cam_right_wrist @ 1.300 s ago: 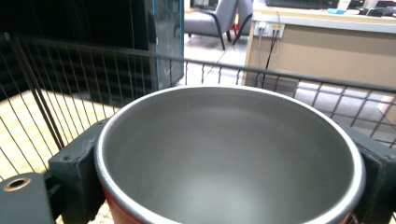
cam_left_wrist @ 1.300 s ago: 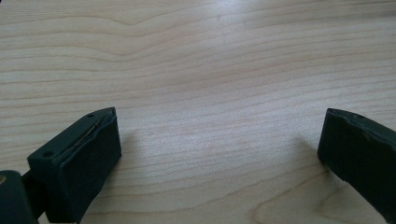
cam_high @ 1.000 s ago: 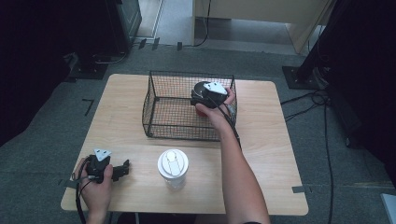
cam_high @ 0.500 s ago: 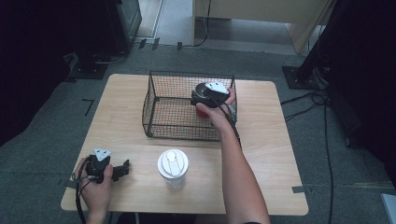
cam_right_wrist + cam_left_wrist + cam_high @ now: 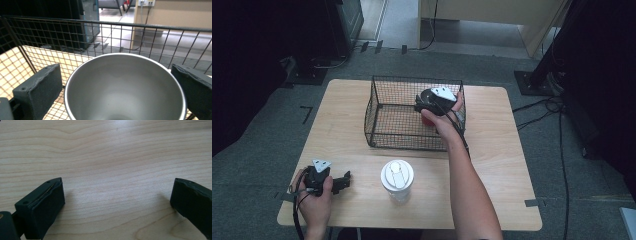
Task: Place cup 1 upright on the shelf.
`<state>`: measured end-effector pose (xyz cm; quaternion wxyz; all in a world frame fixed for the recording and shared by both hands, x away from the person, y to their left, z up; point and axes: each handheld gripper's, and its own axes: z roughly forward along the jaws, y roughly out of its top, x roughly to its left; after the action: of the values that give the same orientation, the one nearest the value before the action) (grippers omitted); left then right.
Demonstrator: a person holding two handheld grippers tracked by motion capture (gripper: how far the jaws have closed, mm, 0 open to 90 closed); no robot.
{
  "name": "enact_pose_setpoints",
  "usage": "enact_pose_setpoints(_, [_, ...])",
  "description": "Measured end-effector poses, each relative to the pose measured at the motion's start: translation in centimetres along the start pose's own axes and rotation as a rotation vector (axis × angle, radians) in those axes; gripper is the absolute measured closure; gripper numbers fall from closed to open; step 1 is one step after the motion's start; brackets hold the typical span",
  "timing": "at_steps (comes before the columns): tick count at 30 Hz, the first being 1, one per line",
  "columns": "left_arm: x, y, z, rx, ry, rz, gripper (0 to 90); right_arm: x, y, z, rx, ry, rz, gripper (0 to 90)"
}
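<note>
My left hand-held gripper (image 5: 343, 181) rests on the desk (image 5: 502, 165) as before, jaws spread over bare wood. The lidded cup (image 5: 397, 178) hasn't moved. In the wire basket (image 5: 384, 112), my right hand-held gripper (image 5: 117, 87) has just opened; its jaws now flank the steel cup (image 5: 125, 87) without pressing it.

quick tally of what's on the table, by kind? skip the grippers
Wire basket: 1
Metal cup, open, standing inside the basket: 1
Clear cup with white lid, on the table in front of the basket: 1
Total: 3
</note>
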<state>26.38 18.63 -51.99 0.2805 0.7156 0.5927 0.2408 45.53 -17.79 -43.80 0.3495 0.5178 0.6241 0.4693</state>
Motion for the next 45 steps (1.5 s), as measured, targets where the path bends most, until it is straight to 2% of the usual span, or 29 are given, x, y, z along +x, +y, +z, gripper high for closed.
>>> enact_pose_setpoints(3, [0.0, 0.0, 0.0, 0.0, 0.0, 0.0, 0.1, 0.3, 0.3, -0.2, -0.013, -0.017, -0.026, 0.0])
enact_pose_setpoints(6, [0.0, 0.0, 0.0, 0.0, 0.0, 0.0, 0.1, 0.5, 0.8, -0.4, -0.016, -0.048, -0.074, 0.0])
enact_pose_setpoints(14, [0.0, 0.0, 0.0, 0.0, 0.0, 0.0, 0.1, 0.5, 1.2, -1.0, -0.027, -0.04, -0.09, 0.0])
enact_pose_setpoints(24, [0.0, 0.0, 0.0, 0.0, 0.0, 0.0, 0.1, 0.5, 2.4, -2.1, -0.07, -0.022, -0.075, 0.0])
enact_pose_setpoints(28, [0.0, 0.0, 0.0, 0.001, 0.0, 0.001, 0.1, 0.3, 3.3, -3.3, -0.096, -0.005, -0.061, 0.0])
enact_pose_setpoints(33, [0.0, 0.0, 0.0, -0.001, 0.0, -0.001, 0.1, 0.0, 4.0, -4.7, -0.098, 0.011, -0.036, 0.0])
enact_pose_setpoints(36, [0.0, 0.0, 0.0, -0.001, 0.0, -0.001, 0.1, 0.1, 4.2, -5.4, -0.098, 0.023, -0.042, 0.0])
enact_pose_setpoints(37, [0.0, 0.0, 0.0, -0.001, 0.0, -0.002, 0.1, 0.2, 4.1, -6.2, -0.099, 0.033, -0.066, 0.0])
enact_pose_setpoints(42, [0.0, 0.0, 0.0, -0.002, 0.0, -0.002, 0.1, 0.3, 3.7, -7.7, -0.097, 0.042, -0.053, 0.0])
enact_pose_setpoints(45, [0.0, 0.0, 0.0, -0.004, 0.0, -0.003, 0.1, 0.1, 3.0, -9.3, -0.083, 0.059, -0.046, 0.0])
